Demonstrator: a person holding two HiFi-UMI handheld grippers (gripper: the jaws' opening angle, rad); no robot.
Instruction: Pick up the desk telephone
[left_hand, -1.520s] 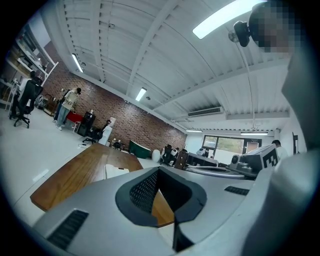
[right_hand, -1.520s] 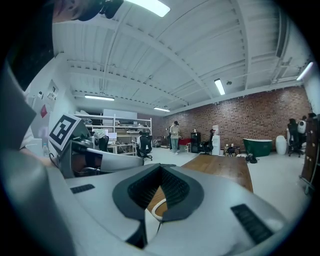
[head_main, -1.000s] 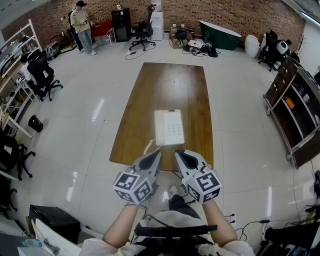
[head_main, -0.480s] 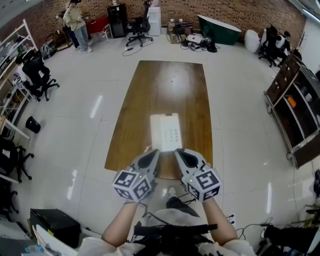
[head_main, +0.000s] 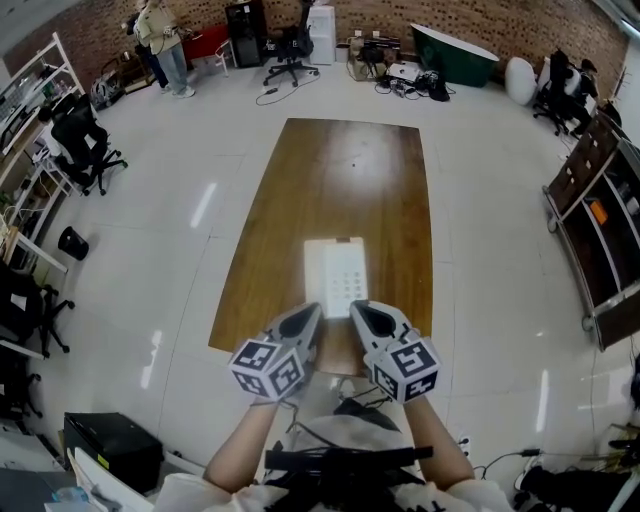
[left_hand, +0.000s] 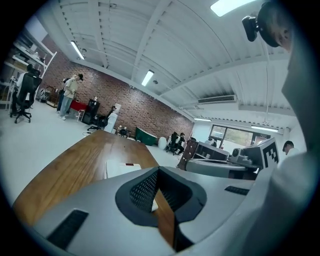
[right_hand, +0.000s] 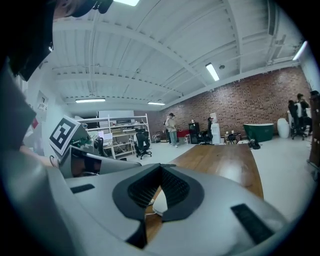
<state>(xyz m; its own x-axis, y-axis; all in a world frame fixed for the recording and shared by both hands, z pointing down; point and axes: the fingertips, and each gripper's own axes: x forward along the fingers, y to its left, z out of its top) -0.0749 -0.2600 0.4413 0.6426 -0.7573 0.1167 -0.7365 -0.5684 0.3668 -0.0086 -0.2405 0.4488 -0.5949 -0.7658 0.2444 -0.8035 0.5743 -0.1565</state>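
Hovering side by side just short of desk telephone (head_main: 336, 276) on surface (head_main: 340, 180): left tool (head_main: 311, 314), right tool (head_main: 361, 312), both with jaws together.

- One wooden worktop (head_main: 340, 190).
- One white telephone (head_main: 336, 272) on it.
- Two grippers: the left gripper (head_main: 312, 314) and the right gripper (head_main: 357, 312).
- Two marker cubes (head_main: 268, 368), one per gripper.
- One green tub (head_main: 455, 48) by the brick wall.
- One black box (head_main: 110, 442) on the floor.
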